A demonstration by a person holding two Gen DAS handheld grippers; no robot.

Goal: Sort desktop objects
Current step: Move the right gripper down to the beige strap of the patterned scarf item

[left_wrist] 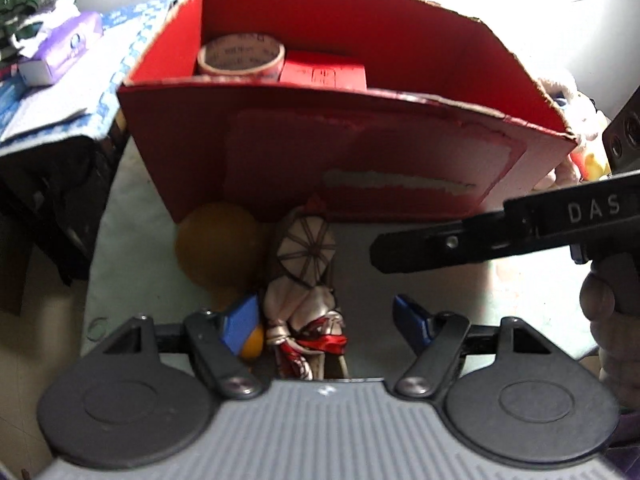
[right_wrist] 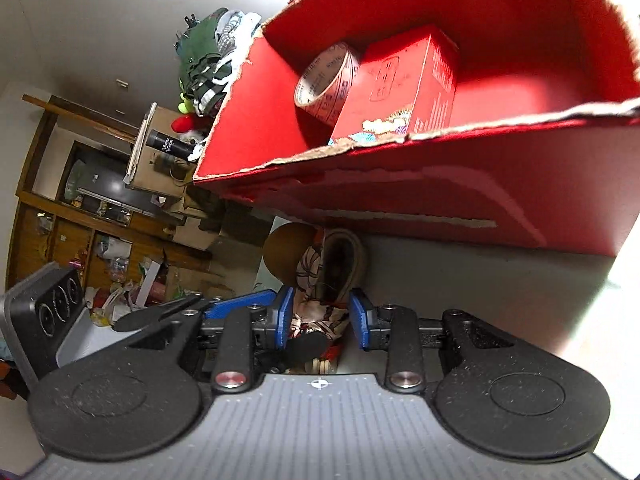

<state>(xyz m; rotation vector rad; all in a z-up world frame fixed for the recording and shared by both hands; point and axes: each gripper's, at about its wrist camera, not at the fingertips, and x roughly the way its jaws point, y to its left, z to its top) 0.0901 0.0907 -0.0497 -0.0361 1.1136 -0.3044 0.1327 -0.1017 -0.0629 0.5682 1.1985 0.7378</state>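
A small figurine (left_wrist: 304, 280) in white and red with a paper parasol lies on the pale mat, just in front of the red cardboard box (left_wrist: 280, 152). An orange ball (left_wrist: 218, 244) touches its left side and the box. A smaller orange ball (left_wrist: 253, 345) sits by my left pad. My left gripper (left_wrist: 326, 320) is open, low over the figurine's lower half. My right gripper (right_wrist: 322, 318) stands part open, with the figurine (right_wrist: 314, 276) framed between its blue pads. One finger (left_wrist: 416, 246) of it ends just right of the parasol, apart from it.
Inside the box are a tape roll (left_wrist: 240, 58) and a small red carton (left_wrist: 324, 72). A purple tissue pack (left_wrist: 60, 48) and blue patterned cloth lie on the left. A plush toy (left_wrist: 576, 120) sits behind the box's right corner. A hand (left_wrist: 612, 320) holds the right gripper.
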